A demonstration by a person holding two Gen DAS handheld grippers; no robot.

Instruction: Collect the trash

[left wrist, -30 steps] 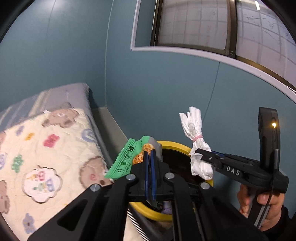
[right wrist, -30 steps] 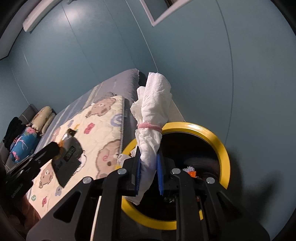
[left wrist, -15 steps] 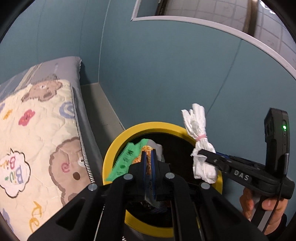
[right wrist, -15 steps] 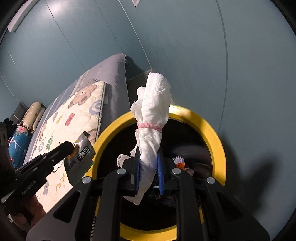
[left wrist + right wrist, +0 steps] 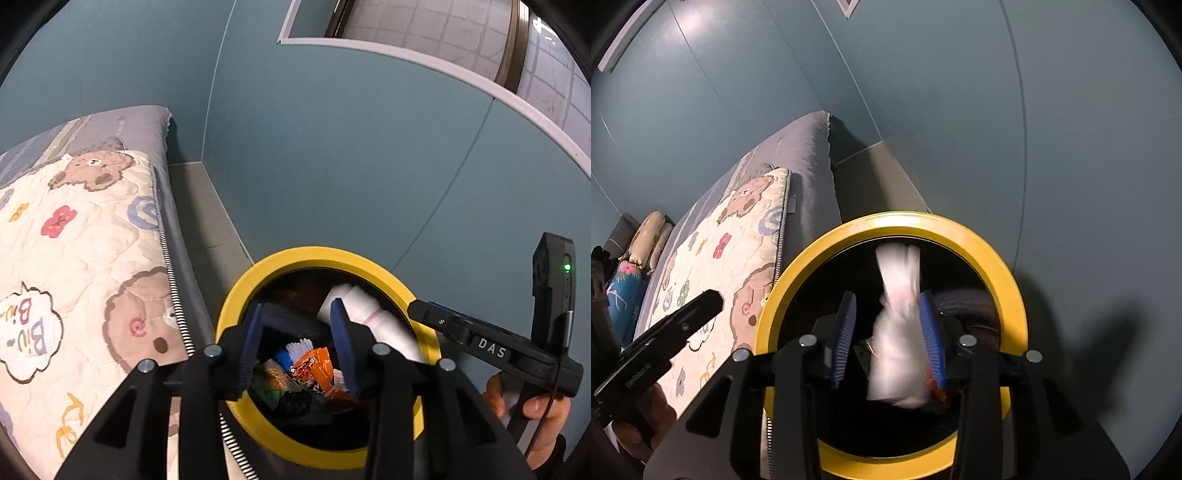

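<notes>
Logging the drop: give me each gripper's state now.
Left gripper: just opened, empty.
Right gripper: just opened; white tissue bundle blurred between its jaws.

Both wrist views look steeply down from close above the yellow-rimmed bin [image 5: 424,295], each framed by its own black fingers at six o'clock. The left wrist view has the quilted bed [image 5: 81,258] at nine o'clock and a window at one o'clock. The right wrist view shares the bin [image 5: 997,258], the bed [image 5: 713,266] at nine o'clock and the blue wall.
</notes>
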